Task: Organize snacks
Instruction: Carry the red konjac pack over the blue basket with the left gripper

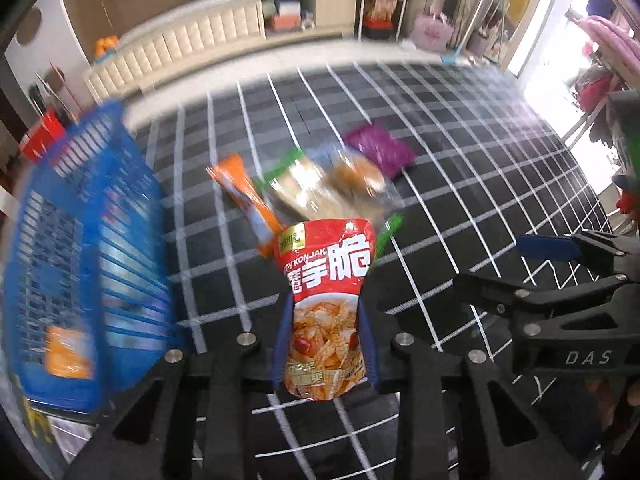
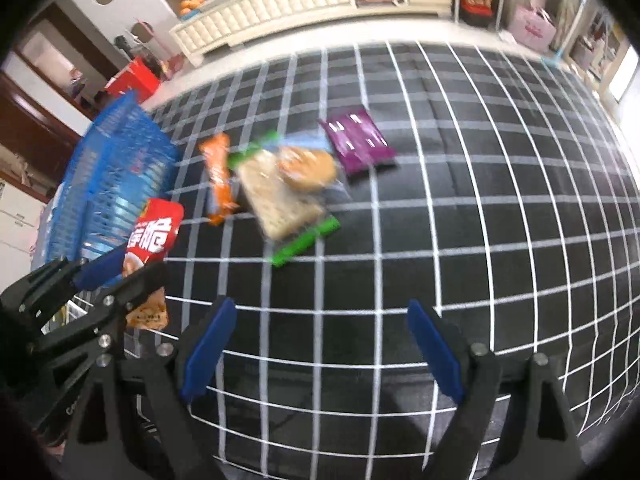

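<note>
Red konjac pouch (image 1: 326, 308) pinched low between left gripper (image 1: 326, 344) fingers, lifted beside blue basket (image 1: 92, 248), right gripper (image 2: 324, 348) wide open and empty; risk: top-heavy pouch slipping from narrow grip.

A home: low cream cabinet (image 2: 280, 4), checked bedspread (image 2: 480, 220).
</note>
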The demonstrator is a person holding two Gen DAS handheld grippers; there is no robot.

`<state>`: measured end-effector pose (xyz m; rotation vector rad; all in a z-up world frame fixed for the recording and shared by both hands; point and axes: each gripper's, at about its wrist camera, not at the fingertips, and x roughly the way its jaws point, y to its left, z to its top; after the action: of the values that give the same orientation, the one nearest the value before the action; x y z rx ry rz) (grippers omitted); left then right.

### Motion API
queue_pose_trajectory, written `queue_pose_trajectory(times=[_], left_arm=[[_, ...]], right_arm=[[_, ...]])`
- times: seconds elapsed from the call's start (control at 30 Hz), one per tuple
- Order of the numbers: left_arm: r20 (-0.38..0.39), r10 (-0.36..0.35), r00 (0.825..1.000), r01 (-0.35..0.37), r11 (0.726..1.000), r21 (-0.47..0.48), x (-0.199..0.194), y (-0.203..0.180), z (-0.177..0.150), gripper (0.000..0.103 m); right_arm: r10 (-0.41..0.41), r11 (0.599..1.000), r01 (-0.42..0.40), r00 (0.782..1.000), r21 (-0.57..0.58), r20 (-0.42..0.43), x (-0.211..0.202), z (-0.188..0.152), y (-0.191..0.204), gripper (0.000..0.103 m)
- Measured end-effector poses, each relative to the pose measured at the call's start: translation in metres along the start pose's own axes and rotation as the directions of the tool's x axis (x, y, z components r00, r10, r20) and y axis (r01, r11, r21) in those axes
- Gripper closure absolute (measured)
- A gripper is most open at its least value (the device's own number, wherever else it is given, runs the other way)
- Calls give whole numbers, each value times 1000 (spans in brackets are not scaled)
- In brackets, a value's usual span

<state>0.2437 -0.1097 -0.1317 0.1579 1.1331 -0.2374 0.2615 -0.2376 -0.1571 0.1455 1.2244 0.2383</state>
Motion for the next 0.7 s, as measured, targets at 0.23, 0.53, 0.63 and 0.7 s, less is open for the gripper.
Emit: queue_pose_trajectory(times=[0.23, 0.53, 0.63, 0.7], left_arm=[[85, 49, 995, -44, 998, -50, -48, 38, 7, 75], [103, 142, 984, -128, 983, -133, -73, 128, 7, 75], [93, 164, 982, -148, 976, -159, -69, 150, 8, 75], [90, 183, 979, -166, 971, -170, -64, 162, 10, 75]], right_arm=[[10, 996, -4, 998, -84, 64, -26, 18, 52, 12], [-21, 975, 31, 999, -219, 47, -8, 48, 121, 12], [-18, 972, 24, 999, -233, 30, 3, 57, 131, 12], [-18, 971, 22, 1000, -239, 18, 13, 63, 136, 12]])
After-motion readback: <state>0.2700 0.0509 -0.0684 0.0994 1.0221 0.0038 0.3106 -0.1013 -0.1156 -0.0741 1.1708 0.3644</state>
